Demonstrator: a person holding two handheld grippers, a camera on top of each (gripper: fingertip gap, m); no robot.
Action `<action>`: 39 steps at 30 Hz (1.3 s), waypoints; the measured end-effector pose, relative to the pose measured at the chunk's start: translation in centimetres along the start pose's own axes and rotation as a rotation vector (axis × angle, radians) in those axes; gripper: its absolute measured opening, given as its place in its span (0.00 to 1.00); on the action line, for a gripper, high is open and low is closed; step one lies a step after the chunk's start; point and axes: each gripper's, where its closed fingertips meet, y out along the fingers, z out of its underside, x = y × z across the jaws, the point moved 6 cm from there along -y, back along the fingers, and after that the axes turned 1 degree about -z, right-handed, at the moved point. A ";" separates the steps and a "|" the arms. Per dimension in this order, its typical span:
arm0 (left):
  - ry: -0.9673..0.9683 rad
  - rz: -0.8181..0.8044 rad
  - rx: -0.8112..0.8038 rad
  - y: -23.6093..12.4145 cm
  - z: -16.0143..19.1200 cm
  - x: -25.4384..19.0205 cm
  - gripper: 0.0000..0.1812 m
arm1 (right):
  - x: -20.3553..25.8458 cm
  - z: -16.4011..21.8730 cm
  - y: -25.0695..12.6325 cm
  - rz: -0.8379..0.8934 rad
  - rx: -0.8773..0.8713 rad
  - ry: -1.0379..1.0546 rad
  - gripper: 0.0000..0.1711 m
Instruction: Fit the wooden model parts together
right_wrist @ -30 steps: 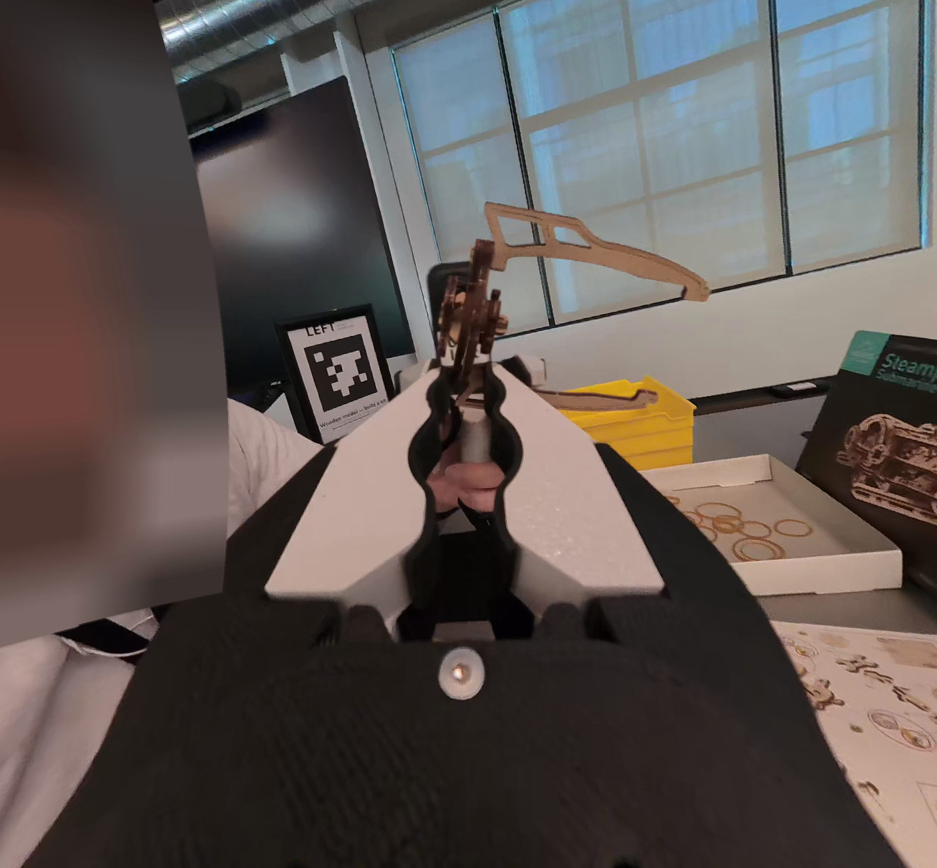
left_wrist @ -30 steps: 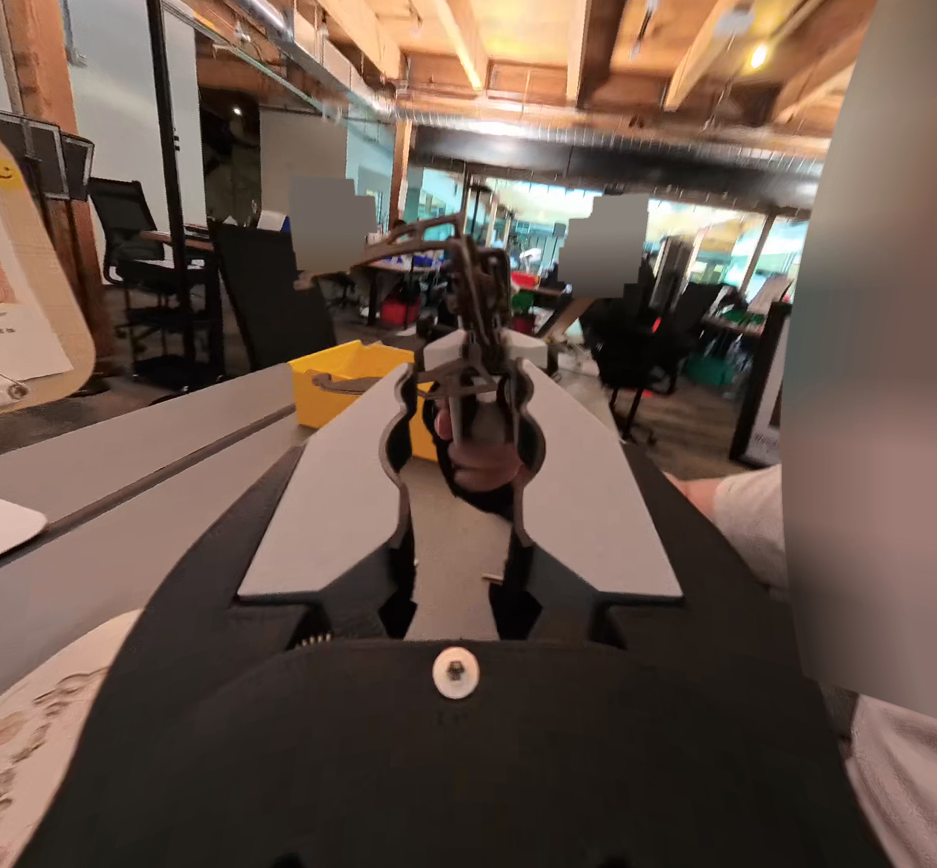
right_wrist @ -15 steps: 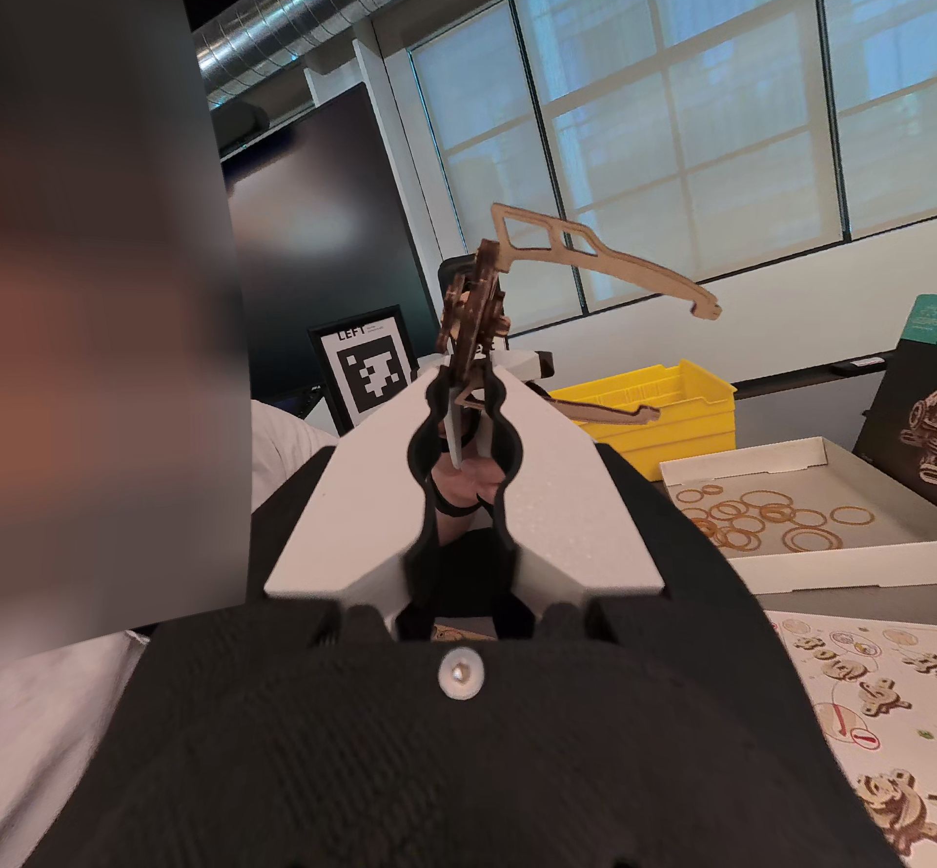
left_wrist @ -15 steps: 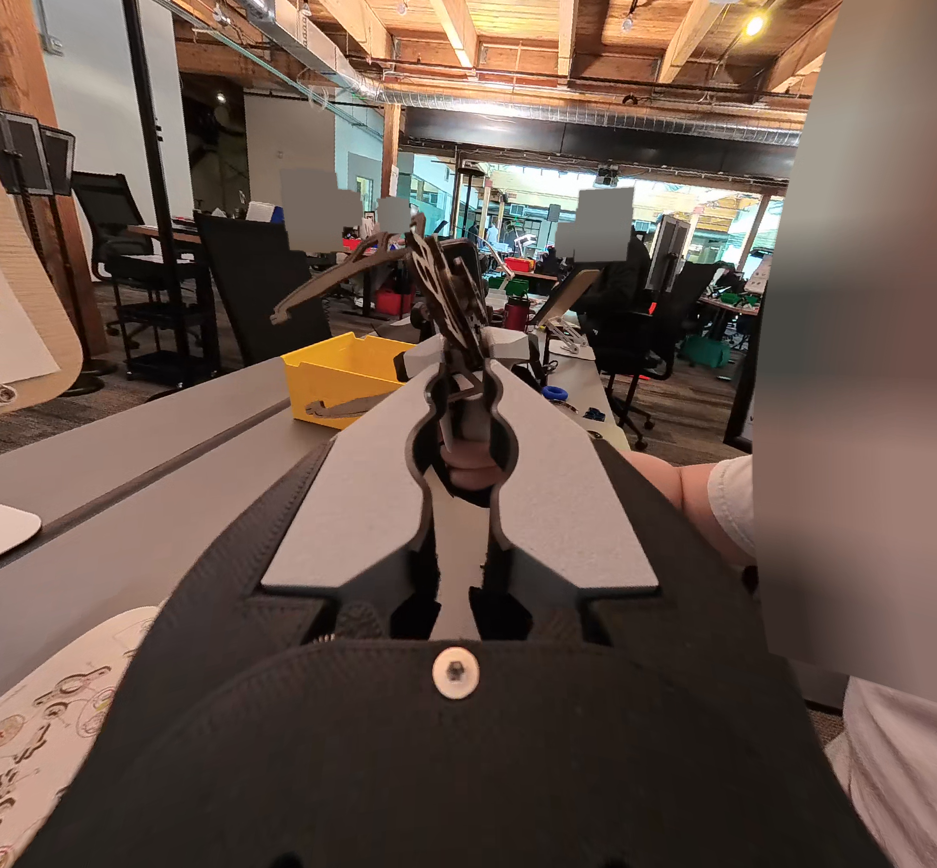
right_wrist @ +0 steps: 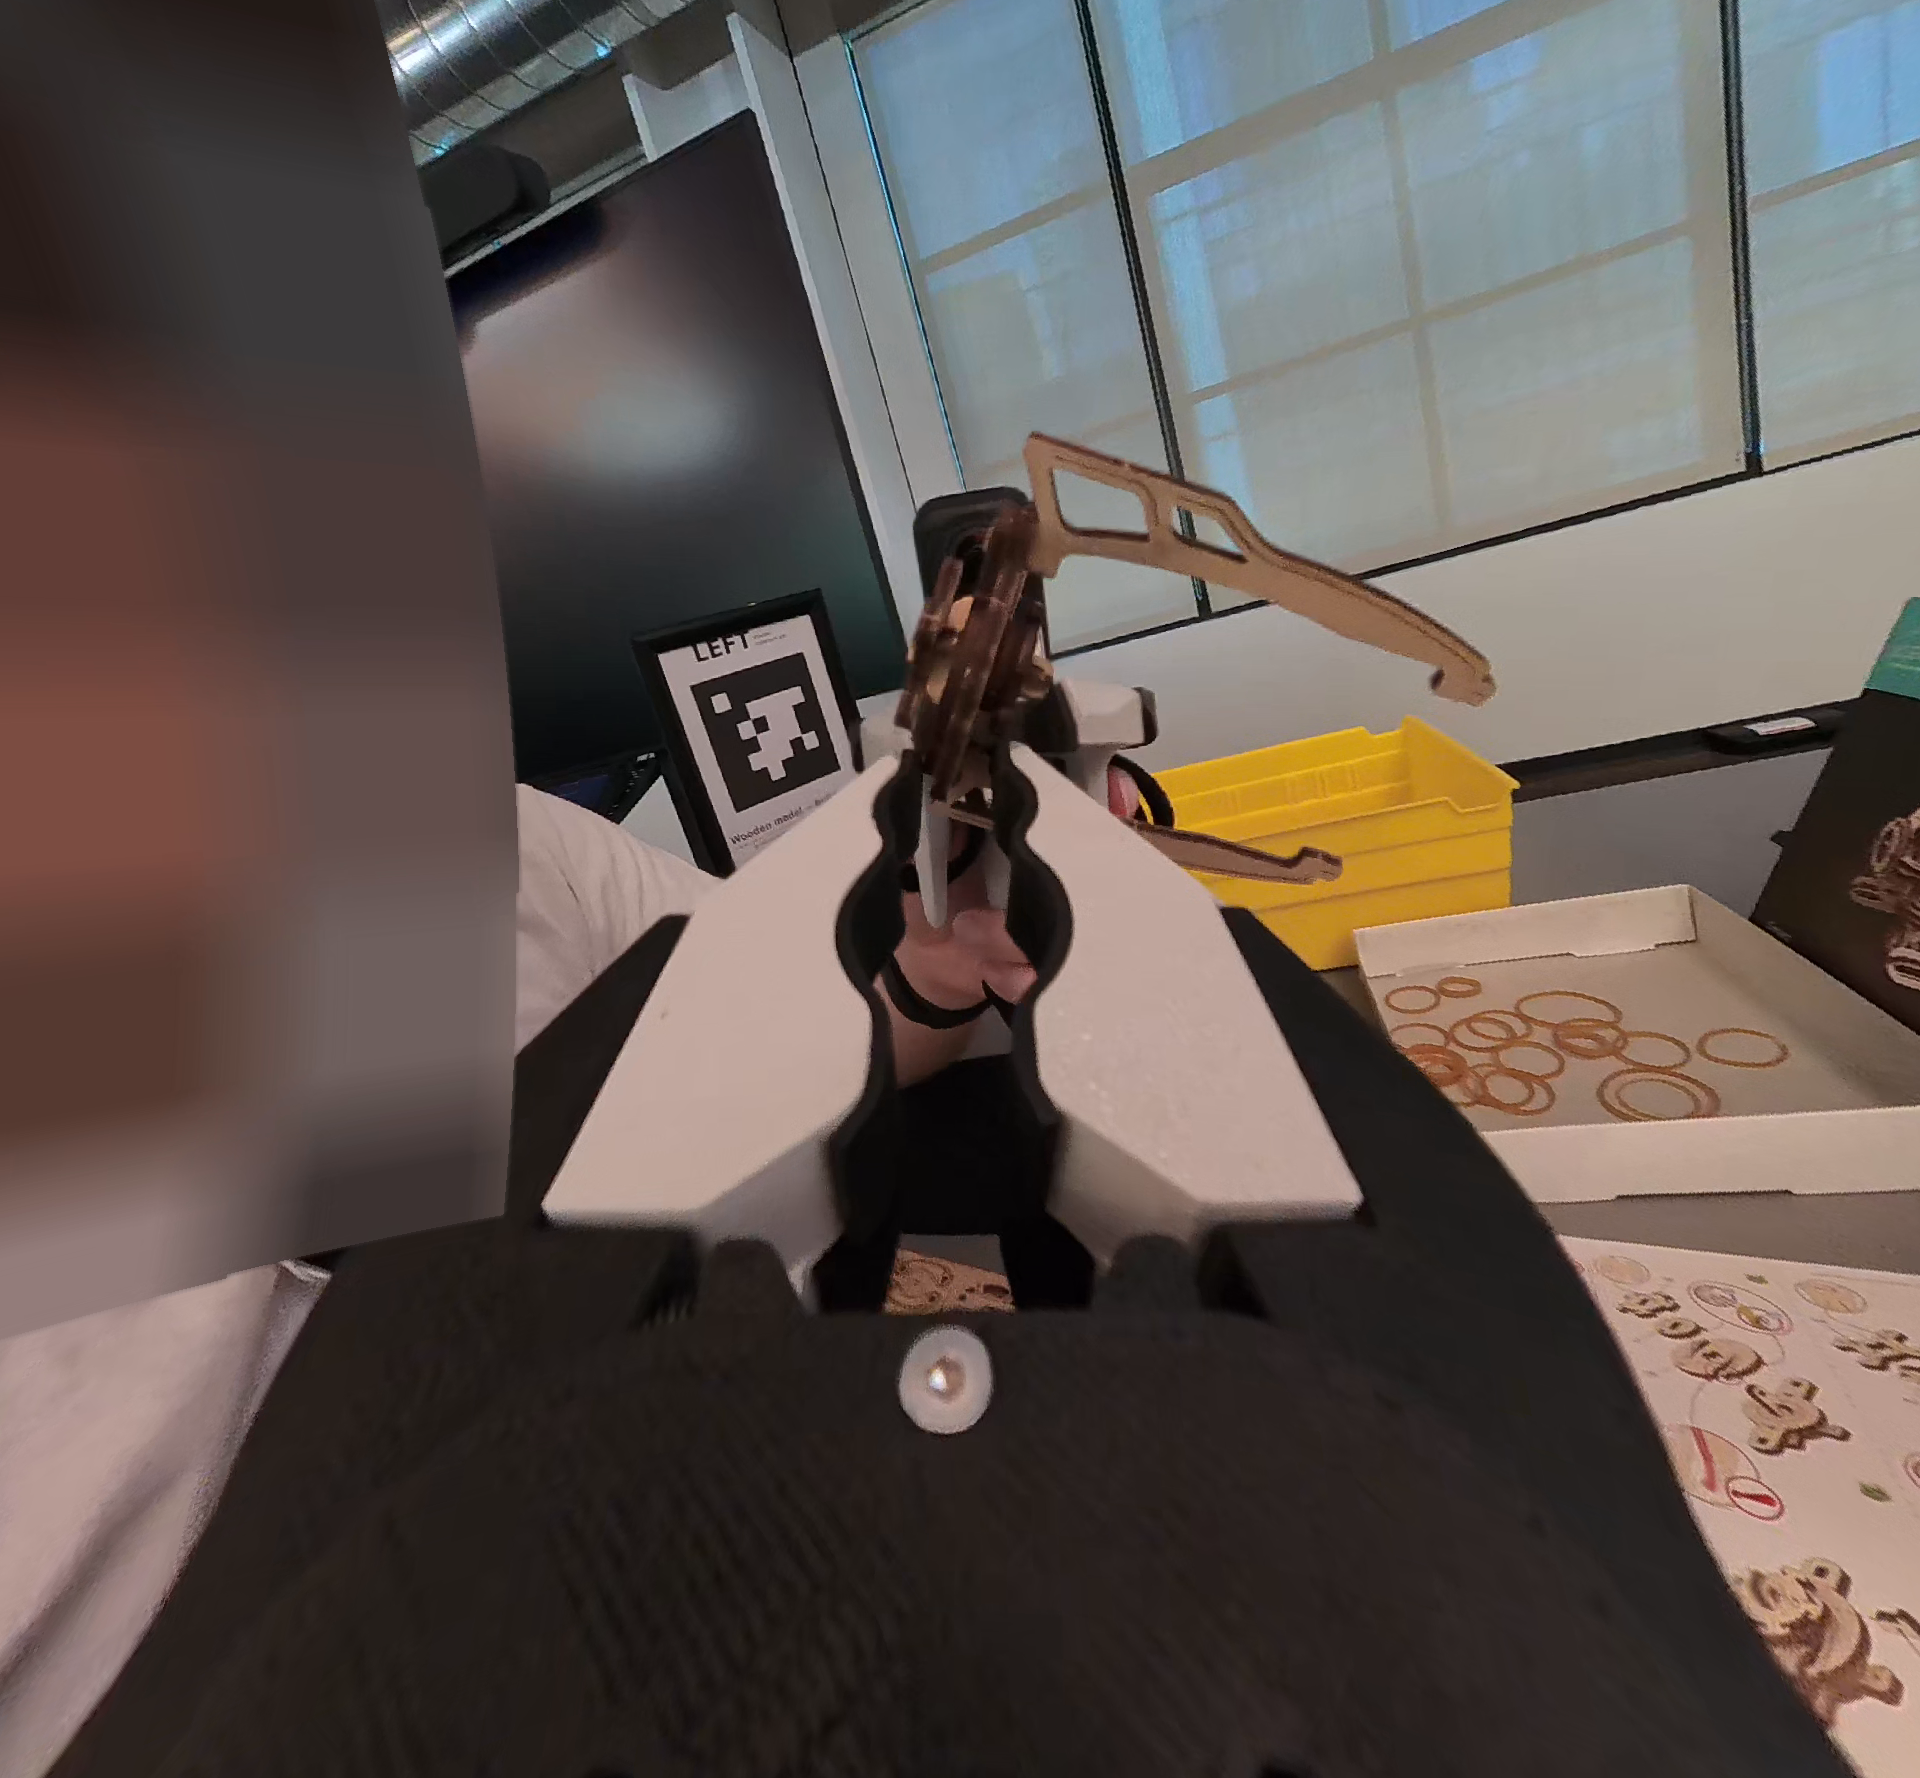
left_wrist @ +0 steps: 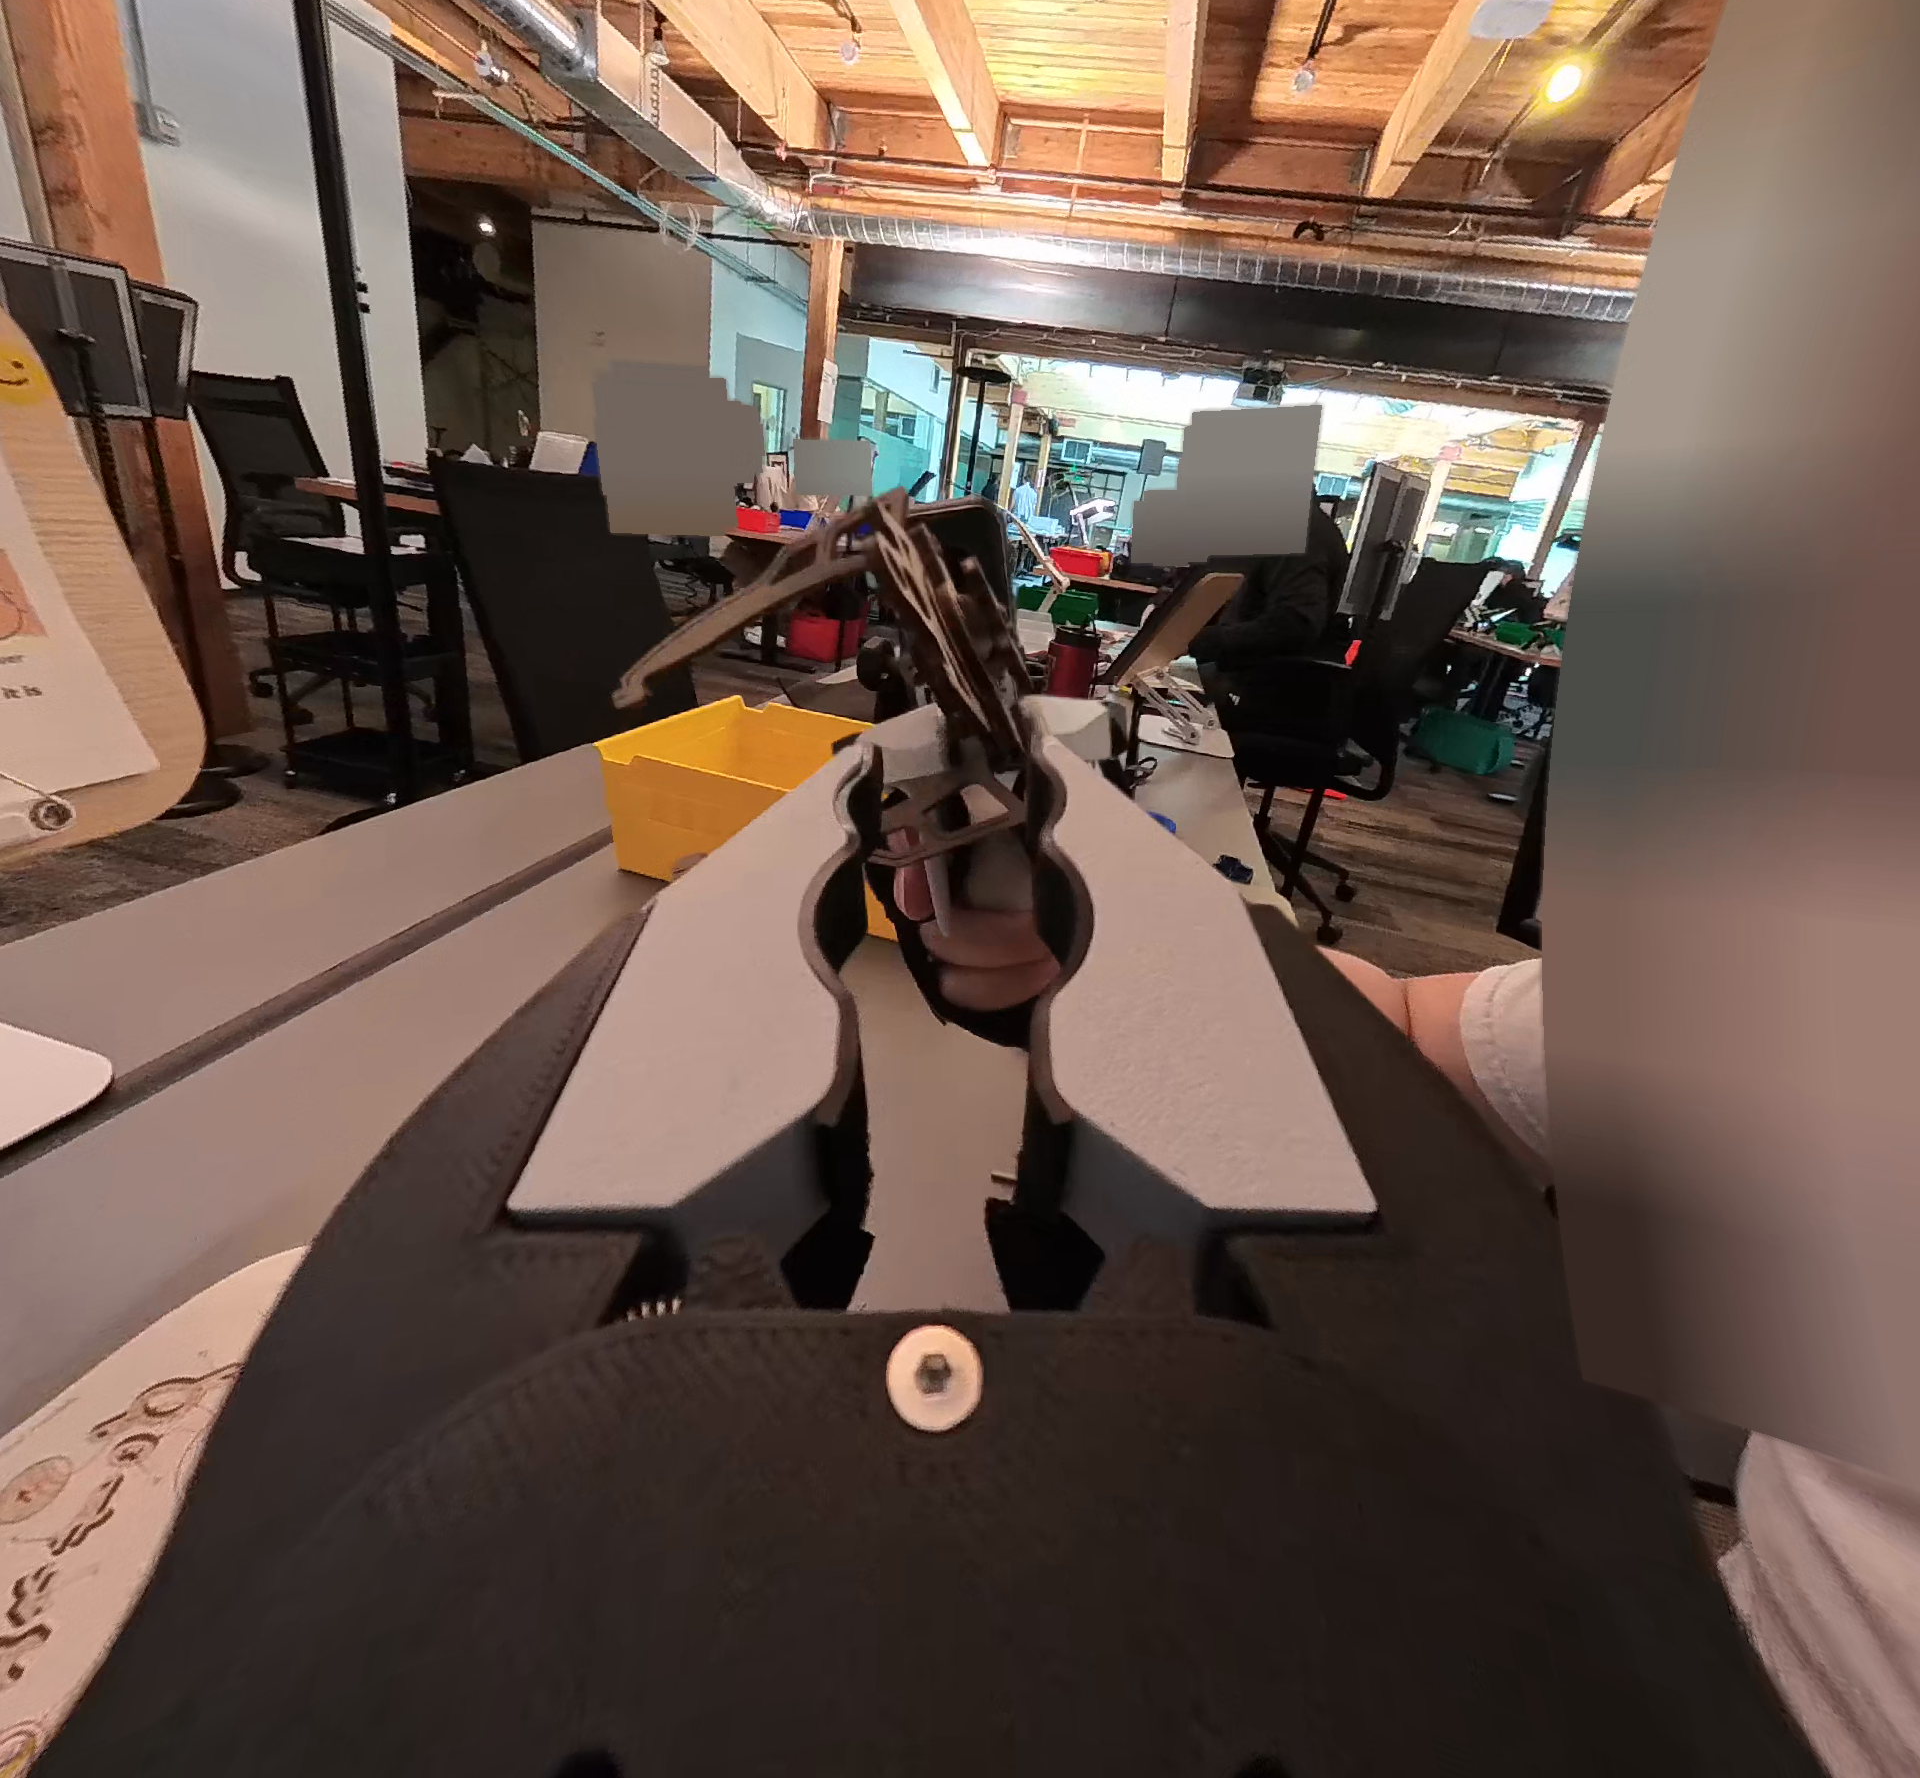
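Clamping on the wooden model [left_wrist: 940, 648] from opposite sides, both tools meet at one assembly held above the grey table [left_wrist: 260, 939]. Left gripper [left_wrist: 951, 767]: fingers drawn close, tips pinching the model's lower frame. Right gripper [right_wrist: 961, 778]: fingers likewise drawn close on the dark gear cluster of the same model [right_wrist: 977, 658]. Model: stacked brown plates and gears, upright and slightly tilted; one long curved arm [right_wrist: 1247, 565] reaching out from its top, a second curved strip [right_wrist: 1236, 861] lower down. Behind it, a yellow bin [right_wrist: 1351, 793] on the table. Right of the bin, a shallow white tray [right_wrist: 1621, 1167] holding loose rubber bands [right_wrist: 1558, 1042]. Nearest the right tool, a printed instruction sheet [right_wrist: 1766, 1416]. Beyond the left tool's body, a framed marker card [right_wrist: 764, 720].
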 end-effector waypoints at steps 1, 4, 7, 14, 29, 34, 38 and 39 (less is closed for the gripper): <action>-0.006 0.006 0.000 0.0 0.0 0.0 0.14 | 0.0 0.1 0.1 0.005 0.005 -0.006 0.06; 0.003 0.019 0.023 0.1 0.0 -0.1 0.12 | 0.1 0.0 0.1 0.018 0.009 -0.032 0.06; 0.016 0.052 0.056 0.0 -0.1 -0.3 0.09 | 0.4 0.0 0.2 0.020 0.029 -0.062 0.06; 0.074 0.122 0.103 -0.2 -0.1 -0.7 0.08 | 0.9 0.0 0.4 0.018 0.074 -0.089 0.06; 0.062 0.131 0.080 0.0 -0.2 -1.4 0.06 | 1.7 -0.3 0.4 0.010 0.080 -0.140 0.06; 0.054 0.146 0.081 0.1 0.2 -1.4 0.02 | 1.5 -0.4 0.2 0.010 0.086 -0.121 0.06; 0.157 0.106 0.096 0.1 0.1 -1.5 0.02 | 1.1 -0.4 0.0 0.008 0.098 -0.090 0.06; 0.166 0.095 0.096 0.1 0.1 -1.5 0.02 | 1.0 -0.4 0.0 0.000 0.092 -0.065 0.06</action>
